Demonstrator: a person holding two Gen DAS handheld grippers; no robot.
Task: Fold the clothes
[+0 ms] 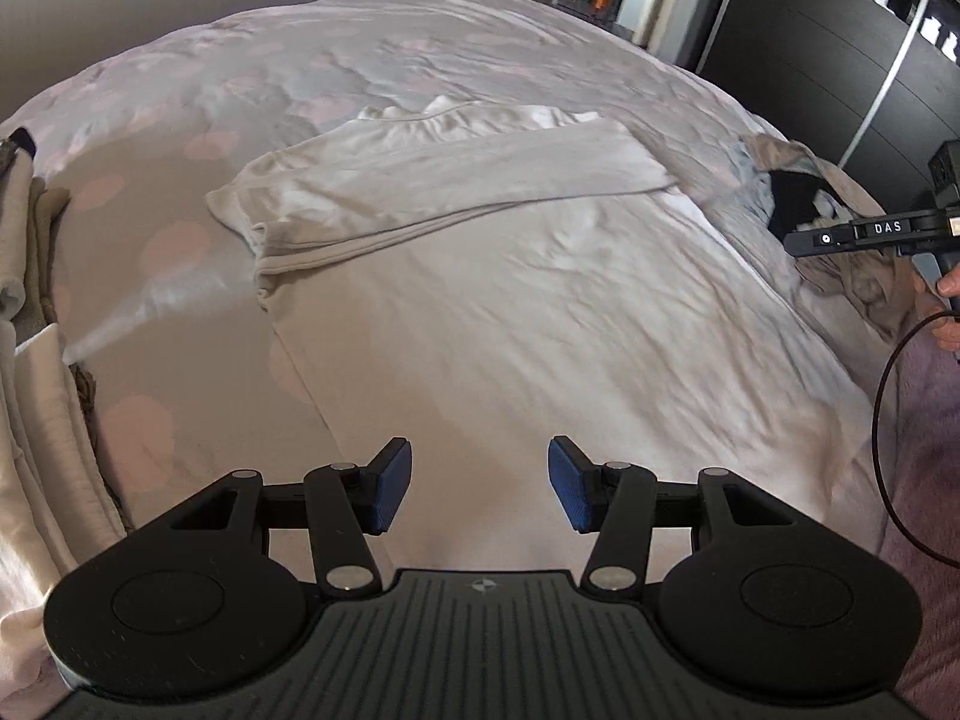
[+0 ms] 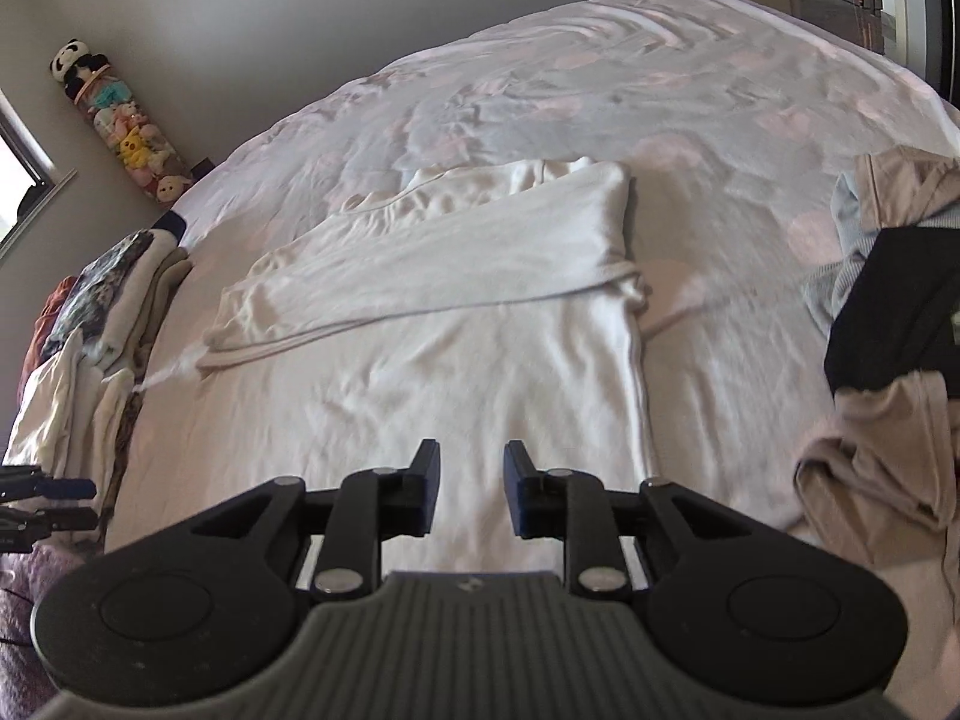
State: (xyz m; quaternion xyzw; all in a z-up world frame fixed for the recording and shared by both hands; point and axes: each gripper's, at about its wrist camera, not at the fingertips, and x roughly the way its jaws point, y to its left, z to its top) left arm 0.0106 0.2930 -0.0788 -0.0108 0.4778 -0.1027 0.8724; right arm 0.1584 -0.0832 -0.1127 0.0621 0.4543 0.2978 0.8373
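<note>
- White shirt [image 1: 480, 276] is laid out flat on the bed [image 1: 288, 60], with its far part folded across itself so a long band runs from one side to the other.
- Left claw [image 1: 480, 489] hangs over the near hem end of the shirt, jaws standing apart with nothing between them, blue pads [image 1: 393, 489] clear of the fabric. So it's released, not gripping anything.
- Right claw [image 2: 471, 495] is also above the near part of the shirt [image 2: 456, 324], jaws a narrower gap apart, empty too. The cloth is below and ahead of it, not pinched.
- From the left wrist view you can see the right claw's body off at the right edge, with a hand [image 1: 948, 300] on its handle and a black cable [image 1: 888, 420] looping down.
- Pile of unfolded clothes [image 2: 888, 360] sits to the right of the shirt, beige and dark stuff mixed.
- Stack of folded clothes [image 2: 96, 348] sits along the left edge of the bed, well apart from the shirt.
- Tube of plush toys [image 2: 120, 126] stands in the far left corner by the wall.
</note>
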